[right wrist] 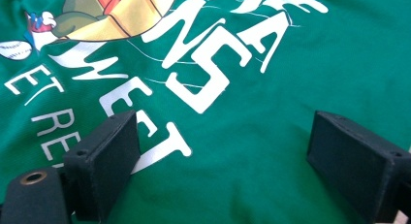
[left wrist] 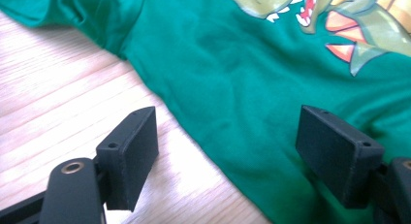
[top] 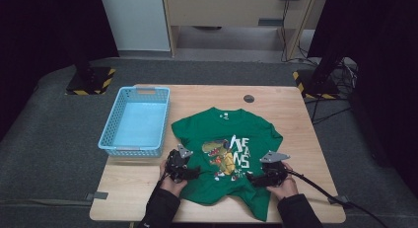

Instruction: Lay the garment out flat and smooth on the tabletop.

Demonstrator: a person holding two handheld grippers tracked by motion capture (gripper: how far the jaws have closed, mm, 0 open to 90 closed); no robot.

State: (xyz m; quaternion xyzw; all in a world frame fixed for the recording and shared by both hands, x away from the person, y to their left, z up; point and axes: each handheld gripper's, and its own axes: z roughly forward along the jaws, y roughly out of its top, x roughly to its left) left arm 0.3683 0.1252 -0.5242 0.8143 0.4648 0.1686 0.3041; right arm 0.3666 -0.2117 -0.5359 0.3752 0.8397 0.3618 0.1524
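Observation:
A green T-shirt (top: 224, 139) with a dinosaur print and white lettering lies spread on the wooden table (top: 296, 119), its lower part rumpled near the front edge. My left gripper (top: 190, 172) sits at the shirt's left side, jaws open; in the left gripper view the left gripper (left wrist: 228, 156) straddles the shirt's edge (left wrist: 232, 88), one jaw over bare wood, the other over cloth. My right gripper (top: 252, 178) rests over the shirt's lower right. In the right gripper view the right gripper (right wrist: 223, 161) stands open above the white lettering (right wrist: 194, 78), nothing between the jaws.
A light blue plastic basket (top: 135, 120) stands on the table's left part, touching nothing. A dark round disc (top: 249, 98) lies near the table's far edge. Grey carpet surrounds the table; black stand bases with hazard stripes (top: 91, 81) sit beyond it.

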